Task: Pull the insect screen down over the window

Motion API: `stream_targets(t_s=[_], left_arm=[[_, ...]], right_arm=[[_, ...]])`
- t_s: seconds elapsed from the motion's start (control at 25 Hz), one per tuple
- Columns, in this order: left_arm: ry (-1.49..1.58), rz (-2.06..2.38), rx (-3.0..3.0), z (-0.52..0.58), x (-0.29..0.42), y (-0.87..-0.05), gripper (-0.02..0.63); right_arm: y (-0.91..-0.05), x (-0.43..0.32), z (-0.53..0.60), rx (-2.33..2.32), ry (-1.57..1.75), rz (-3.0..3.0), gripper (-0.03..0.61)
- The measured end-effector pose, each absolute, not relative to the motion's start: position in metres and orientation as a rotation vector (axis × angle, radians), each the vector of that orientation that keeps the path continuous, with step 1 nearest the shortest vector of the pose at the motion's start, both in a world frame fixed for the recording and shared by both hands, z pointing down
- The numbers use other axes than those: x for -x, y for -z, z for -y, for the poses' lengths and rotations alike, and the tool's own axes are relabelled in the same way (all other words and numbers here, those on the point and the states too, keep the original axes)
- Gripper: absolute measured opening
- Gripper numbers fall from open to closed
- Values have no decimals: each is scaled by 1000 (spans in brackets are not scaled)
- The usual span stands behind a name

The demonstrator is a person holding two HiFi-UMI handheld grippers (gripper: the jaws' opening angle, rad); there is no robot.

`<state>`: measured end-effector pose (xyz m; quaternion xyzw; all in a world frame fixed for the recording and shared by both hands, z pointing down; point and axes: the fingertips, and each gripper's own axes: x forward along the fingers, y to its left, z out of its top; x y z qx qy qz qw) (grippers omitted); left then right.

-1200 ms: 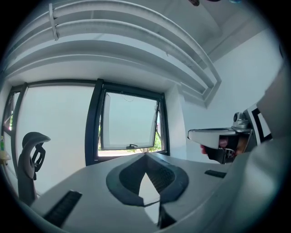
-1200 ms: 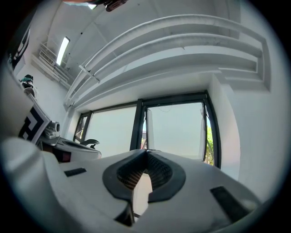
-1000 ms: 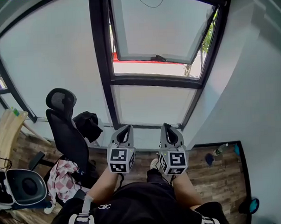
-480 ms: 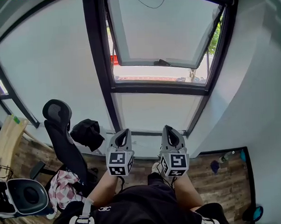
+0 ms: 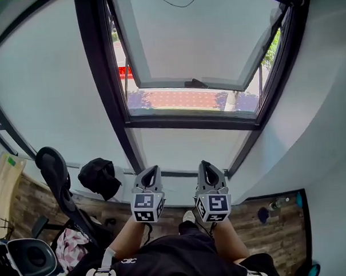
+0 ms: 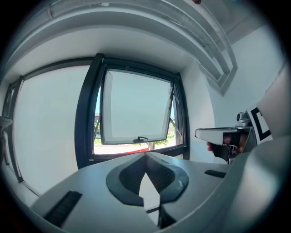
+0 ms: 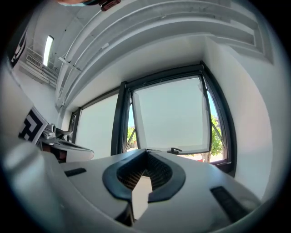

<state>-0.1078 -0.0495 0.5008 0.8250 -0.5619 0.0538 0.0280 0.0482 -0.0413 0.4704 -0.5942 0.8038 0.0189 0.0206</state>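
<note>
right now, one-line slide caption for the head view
Shut, empty left gripper and right gripper aimed at the open window.

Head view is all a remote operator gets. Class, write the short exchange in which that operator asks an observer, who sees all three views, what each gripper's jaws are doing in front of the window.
Operator: From above I can't judge the jaws well. Is the left gripper holding anything?
Observer: No. In the left gripper view its jaws are together with nothing between them.
Operator: And the right gripper?
Observer: The right gripper view shows it shut and empty too, with the window handle just beyond its tips and not touched.
</note>
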Motion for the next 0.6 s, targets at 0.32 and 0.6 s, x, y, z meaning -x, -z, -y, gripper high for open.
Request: stream_targets(t_s=[0.32, 0.6], left_arm=[[-198, 1764, -2540, 183, 62, -484, 14], [-201, 1840, -2488, 268, 53, -467, 14]], right_arm=[[-449, -90, 171, 1762, -60, -2526, 5], [-439, -113, 268, 1715, 14, -2551, 5]])
